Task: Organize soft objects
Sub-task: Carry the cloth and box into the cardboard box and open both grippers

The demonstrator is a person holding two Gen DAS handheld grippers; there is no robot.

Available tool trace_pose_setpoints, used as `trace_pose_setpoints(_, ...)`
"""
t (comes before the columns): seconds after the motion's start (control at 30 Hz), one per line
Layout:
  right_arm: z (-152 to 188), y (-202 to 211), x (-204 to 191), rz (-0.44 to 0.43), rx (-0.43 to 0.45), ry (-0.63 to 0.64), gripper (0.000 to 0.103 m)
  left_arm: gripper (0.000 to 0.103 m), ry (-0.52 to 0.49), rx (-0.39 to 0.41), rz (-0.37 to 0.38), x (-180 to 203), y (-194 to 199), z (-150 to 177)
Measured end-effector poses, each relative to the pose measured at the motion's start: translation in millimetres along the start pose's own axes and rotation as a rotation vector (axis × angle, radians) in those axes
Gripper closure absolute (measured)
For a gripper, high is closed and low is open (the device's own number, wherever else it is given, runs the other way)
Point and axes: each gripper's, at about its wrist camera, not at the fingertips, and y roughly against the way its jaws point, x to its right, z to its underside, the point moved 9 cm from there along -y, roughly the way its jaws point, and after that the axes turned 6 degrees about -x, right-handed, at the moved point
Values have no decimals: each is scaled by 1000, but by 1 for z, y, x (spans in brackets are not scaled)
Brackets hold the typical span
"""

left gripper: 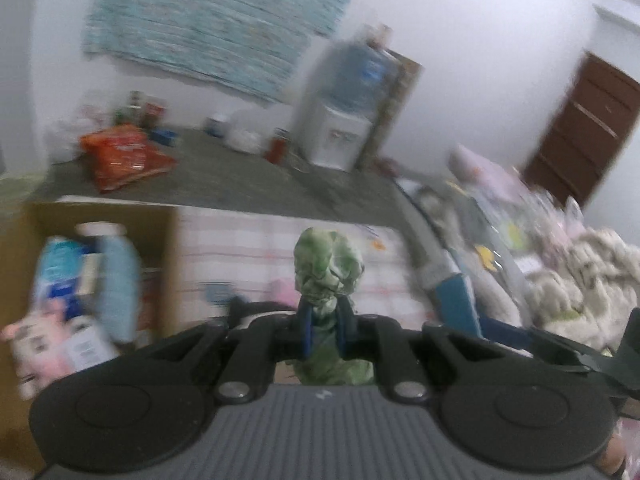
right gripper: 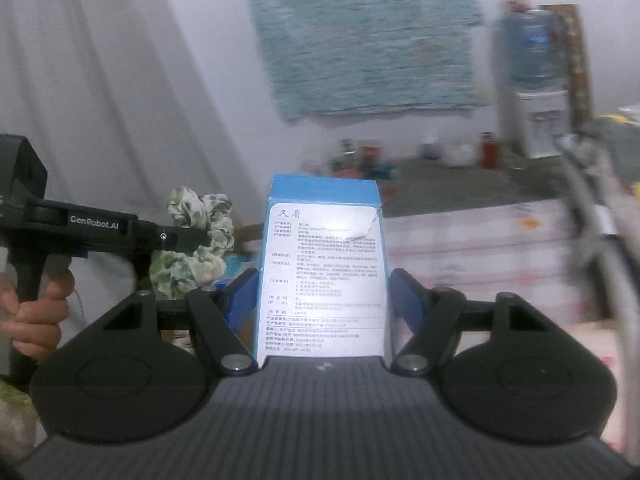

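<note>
Left wrist view: left gripper (left gripper: 325, 330) clamped on a green-and-white fabric scrunchie (left gripper: 328, 264), blue pads (left gripper: 305, 330) drawn nearly together with the cloth bunched between them, most of it puffing out ahead of the tips and a tail hanging back toward the body. Held aloft, clear of the pink checked bedding (left gripper: 280, 248), probably for carrying toward the open cardboard box (left gripper: 24, 264) at lower left, already stocked with a pale blue bottle (left gripper: 116, 280) and a pink plush toy (left gripper: 36, 344). A heap of cream plush (left gripper: 580, 280) off to the right, likely still waiting to be sorted. Grey counter (left gripper: 240, 176) behind, with an orange snack bag (left gripper: 124, 156) and a water dispenser (left gripper: 340, 120). Heavy blur everywhere, so finer detail not recoverable. Right wrist view: right gripper (right gripper: 323, 300) spread wide and closed on a blue-and-white carton (right gripper: 324, 268), gripped by its two side walls, printed label facing the camera, upright between the pads. A rigid item, so presumably being lifted aside to separate it from the soft things. Same scrunchie visible at left, pinched in the other tool's tip, beside and apart from the carton, a bare hand (right gripper: 36, 316) on that handle.
</note>
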Motion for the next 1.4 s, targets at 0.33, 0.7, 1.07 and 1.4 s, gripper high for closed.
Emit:
trace_pose_setpoints(0.33, -22, -62, -125, -172, -82, 67, 32, 91, 215, 49, -86, -135, 60, 22)
trace_pose_setpoints(0.7, -24, -121, -171, -181, -149, 44, 32, 90, 302, -269, -41, -213, -75, 55)
trace_pose_setpoints(1.07, -21, -145, -140, -136, -184, 61, 32, 56, 270, -406, -103, -236, -143, 71)
trace_pose_setpoints(1.4, -27, -140, -160, -158, -207, 165, 32, 29, 320, -149, -96, -237, -46, 46)
